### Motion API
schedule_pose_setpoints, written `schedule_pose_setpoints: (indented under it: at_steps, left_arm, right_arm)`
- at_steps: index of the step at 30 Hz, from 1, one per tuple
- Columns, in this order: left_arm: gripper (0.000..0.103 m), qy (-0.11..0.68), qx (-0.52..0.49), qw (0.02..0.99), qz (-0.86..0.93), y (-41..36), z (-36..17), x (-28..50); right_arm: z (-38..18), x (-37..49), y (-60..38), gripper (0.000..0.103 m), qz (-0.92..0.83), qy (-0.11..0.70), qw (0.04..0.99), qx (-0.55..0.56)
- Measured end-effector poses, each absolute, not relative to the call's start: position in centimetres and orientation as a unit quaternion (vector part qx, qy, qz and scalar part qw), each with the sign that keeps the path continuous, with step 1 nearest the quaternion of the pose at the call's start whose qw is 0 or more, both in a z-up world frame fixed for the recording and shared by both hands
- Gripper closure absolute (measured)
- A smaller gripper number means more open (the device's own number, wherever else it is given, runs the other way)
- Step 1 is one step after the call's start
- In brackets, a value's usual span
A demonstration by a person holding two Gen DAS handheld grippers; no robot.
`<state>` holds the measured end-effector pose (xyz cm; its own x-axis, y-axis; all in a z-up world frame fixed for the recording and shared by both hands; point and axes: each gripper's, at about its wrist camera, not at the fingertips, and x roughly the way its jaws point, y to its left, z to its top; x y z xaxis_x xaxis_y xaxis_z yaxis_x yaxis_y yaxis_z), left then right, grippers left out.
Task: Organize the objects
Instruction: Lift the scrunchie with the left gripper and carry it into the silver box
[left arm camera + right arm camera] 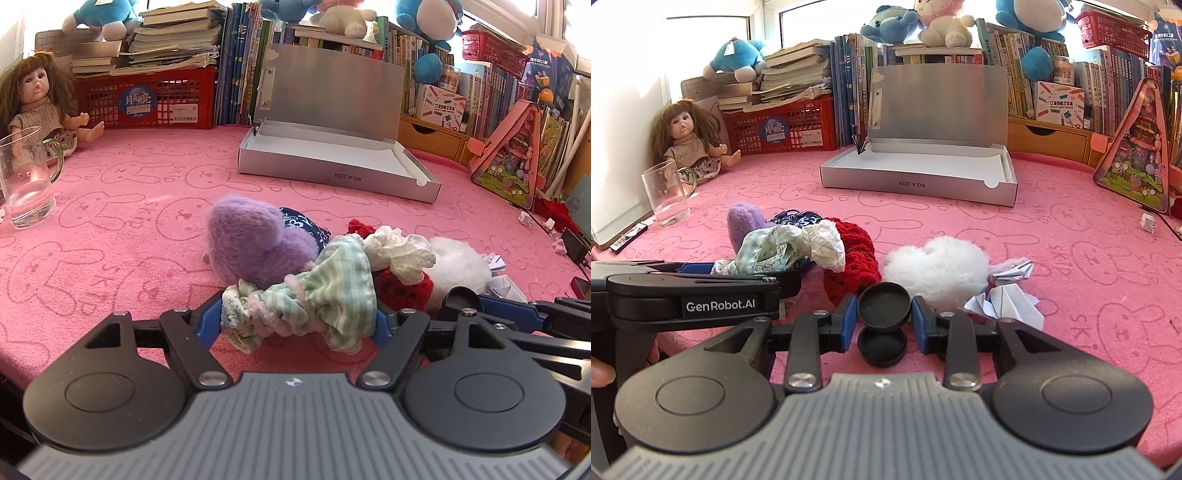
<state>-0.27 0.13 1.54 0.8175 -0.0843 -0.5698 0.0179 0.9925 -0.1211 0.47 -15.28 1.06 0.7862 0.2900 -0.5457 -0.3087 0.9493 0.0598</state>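
Left gripper [299, 325]: blue-padded fingers [207, 325] stand partly apart on either side of a crumpled green-and-white striped cloth with pink trim [325, 295]; both pads touch the bunched fabric; seen from the right wrist, this gripper [746, 269] reaches in from the left with the same cloth at its tip
Right gripper [884, 321]: jaws drawn in about as far as they go, pads pressing both sides of a small round black lid-like cap [884, 304]; a second round black cap [882, 347] lies just below it on the cloth, between the finger bases
Pile beside the striped cloth: a fuzzy purple felt plush [255, 243] just behind and touching it; a dark blue patterned fabric piece [306, 225] behind the purple one; a crumpled white tissue-like wad [399, 251] on a red knitted piece [402, 288]; a white fluffy ball [458, 266] to the right of those
Paper: folded white paper scraps [1004, 299] just right of the right gripper, touching the white fluffy ball
Surface: pink tablecloth printed with rabbit outlines [129, 236]
Box: an open silver cardboard box with its lid standing up [332, 162], well behind the pile, nothing visible inside
Far left: a clear glass mug [26, 177] in front of a brown-haired doll in a knitted dress [37, 107]
Background: a red plastic crate [155, 99] under stacked books; upright books and blue plush toys [99, 14] along the back
Person: fingers of a hand [600, 373] at the left edge of the right wrist view
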Motion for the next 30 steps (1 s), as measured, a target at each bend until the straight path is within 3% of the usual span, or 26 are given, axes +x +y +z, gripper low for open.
schedule_pose_setpoints:
  at_steps: [8,30]
  left_arm:
    - [0.029,0.287,-0.046,0.956,-0.023,0.1,2.1,-1.2]
    - [0.029,0.23,-0.055,0.972,0.002,2.3,4.9,-2.3]
  right_arm:
    - [1.3,0.4,-14.9,0.065,0.173,0.28,0.944,-0.016]
    - [1.9,0.4,-14.9,0.065,0.204,0.275,0.939,0.013]
